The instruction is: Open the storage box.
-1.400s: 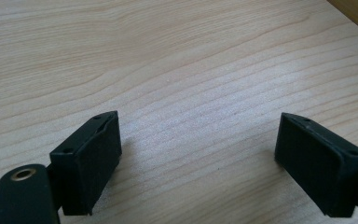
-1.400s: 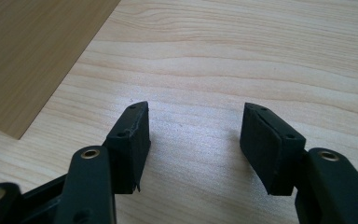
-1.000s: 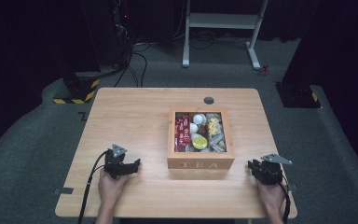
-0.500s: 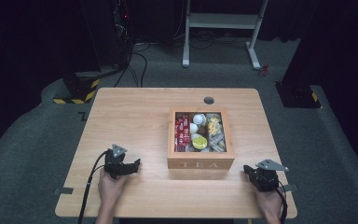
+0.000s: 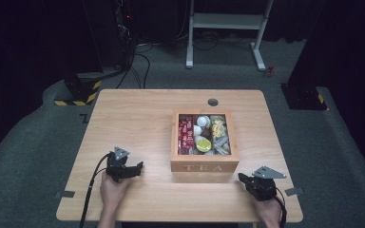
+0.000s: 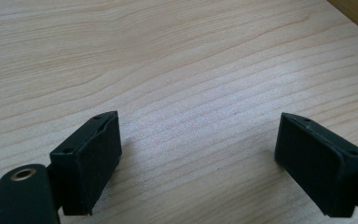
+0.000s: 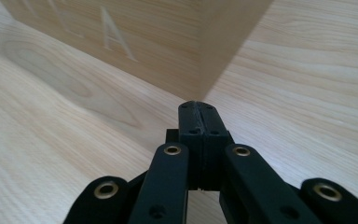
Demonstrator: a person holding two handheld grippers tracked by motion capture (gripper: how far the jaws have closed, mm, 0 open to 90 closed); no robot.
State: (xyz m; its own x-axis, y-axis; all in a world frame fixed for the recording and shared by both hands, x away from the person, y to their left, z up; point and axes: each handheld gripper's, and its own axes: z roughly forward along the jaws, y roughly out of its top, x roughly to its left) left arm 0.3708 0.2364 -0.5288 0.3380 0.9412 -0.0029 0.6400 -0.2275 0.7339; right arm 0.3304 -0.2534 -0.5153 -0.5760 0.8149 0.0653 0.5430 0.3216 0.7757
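While both hands rest near the front edge, the bench (image 5: 138,109) carries one big item: the wooden tea box (image 5: 204,166), lid off, sitting right of centre, its lettered front wall facing the person. Box is closer to the front edge than the back, apart from all edges. Inside: a red packet row (image 5: 185,134) along the box's left compartment, white and yellow sachets (image 5: 203,144) in the middle, clear-wrapped ones (image 5: 220,141) on the right. Small dark grommet hole (image 5: 213,101) sits near the back edge, just behind the box.

Left gripper (image 5: 134,169) lies near the front-left part of the bench, left of the box and well apart from it; jaws stand wide apart, nothing between them, bare wood under them in the left gripper view (image 6: 198,154). Box corner just shows at that view's top right.

Right gripper (image 5: 243,178) sits near the front-right corner, just off the box's front right corner, not touching. Its jaws have just been closing and now sit pressed together, empty, pads meeting in the right gripper view (image 7: 200,114), aimed at the box's front wall (image 7: 135,37) by the letter A.
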